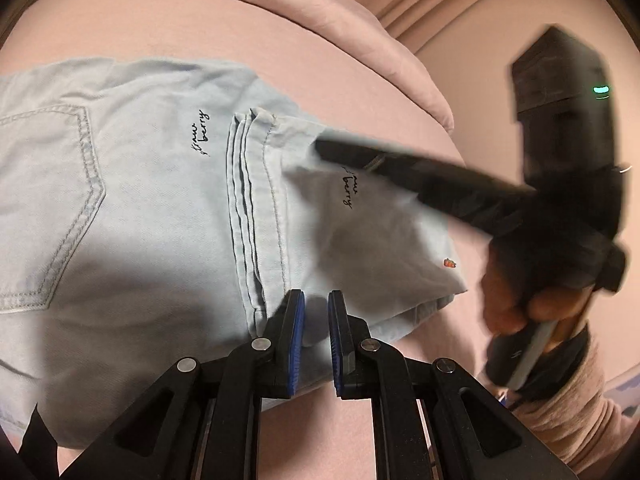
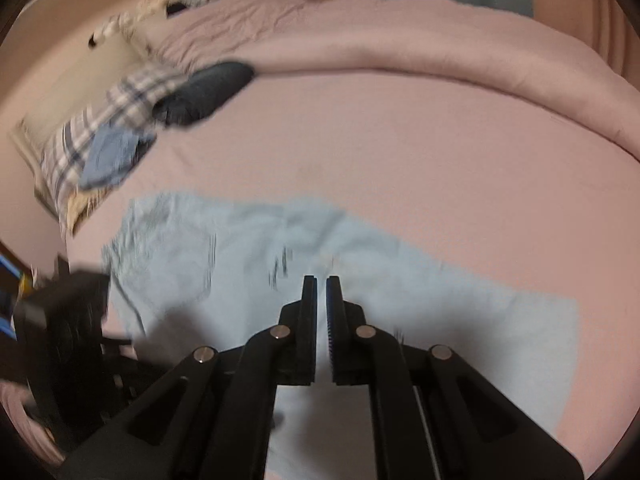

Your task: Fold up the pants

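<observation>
The pale blue jeans (image 1: 152, 208) are lying folded on the pink bed sheet (image 1: 248, 28), hems stacked over the seat near a back pocket (image 1: 52, 208). The left gripper (image 1: 316, 304) is hovering over the folded edge, jaws pressed together on nothing. The right gripper (image 2: 321, 286) is hanging above the denim, likewise closed and empty, a hand (image 1: 532, 300) gripping its handle.

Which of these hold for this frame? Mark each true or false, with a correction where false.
1. The pants are light blue. True.
2. They lie on a green sheet. False: the bedding is pink.
3. The left tongs are shut. True.
4. A back pocket is visible on the pants. True.
5. The right tongs carry a sock. False: nothing is between their fingers.
6. The pants are spread out at full length. False: they are folded over themselves.
</observation>
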Action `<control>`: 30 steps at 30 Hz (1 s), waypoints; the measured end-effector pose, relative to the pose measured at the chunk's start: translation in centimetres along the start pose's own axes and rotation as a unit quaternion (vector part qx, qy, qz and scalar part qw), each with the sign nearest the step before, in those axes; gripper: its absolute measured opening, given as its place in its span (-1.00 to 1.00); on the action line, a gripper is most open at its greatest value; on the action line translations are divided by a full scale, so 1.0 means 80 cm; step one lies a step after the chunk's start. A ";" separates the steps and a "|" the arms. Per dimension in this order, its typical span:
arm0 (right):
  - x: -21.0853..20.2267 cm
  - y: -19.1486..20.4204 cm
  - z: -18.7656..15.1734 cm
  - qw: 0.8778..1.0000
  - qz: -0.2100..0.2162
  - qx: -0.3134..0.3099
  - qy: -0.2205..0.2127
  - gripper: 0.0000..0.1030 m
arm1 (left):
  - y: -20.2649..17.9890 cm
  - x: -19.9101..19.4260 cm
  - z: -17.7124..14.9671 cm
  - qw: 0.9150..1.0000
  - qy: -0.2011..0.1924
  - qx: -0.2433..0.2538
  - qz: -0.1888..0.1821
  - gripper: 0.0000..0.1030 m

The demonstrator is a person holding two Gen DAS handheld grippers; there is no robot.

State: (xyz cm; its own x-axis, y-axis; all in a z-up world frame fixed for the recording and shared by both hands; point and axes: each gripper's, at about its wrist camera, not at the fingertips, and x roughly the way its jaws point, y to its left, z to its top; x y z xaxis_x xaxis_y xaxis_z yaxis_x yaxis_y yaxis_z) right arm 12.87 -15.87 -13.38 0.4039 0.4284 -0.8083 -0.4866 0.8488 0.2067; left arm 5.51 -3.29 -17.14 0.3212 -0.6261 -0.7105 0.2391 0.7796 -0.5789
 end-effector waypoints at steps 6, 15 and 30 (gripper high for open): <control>0.069 0.004 -0.007 0.998 -0.030 -0.007 0.046 -0.94 | -0.014 -0.013 0.003 0.999 -0.018 0.018 0.027 -0.77; 0.069 0.000 0.021 0.997 -0.055 0.021 0.045 -0.57 | -0.012 -0.078 -0.016 0.993 -0.084 0.011 0.082 0.28; -0.024 0.061 -0.046 0.998 -0.051 -0.006 -0.047 -0.48 | -0.003 -0.140 -0.035 0.975 -0.154 0.007 0.159 0.63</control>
State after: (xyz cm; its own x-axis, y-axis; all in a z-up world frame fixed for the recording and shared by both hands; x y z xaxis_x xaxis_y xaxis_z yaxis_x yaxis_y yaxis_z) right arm 6.89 -13.72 -12.85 0.5218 0.3675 -0.7699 -0.4488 0.8857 0.1186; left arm -0.70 3.47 -10.19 0.6405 -0.3202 -0.6980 0.0940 0.9348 -0.3425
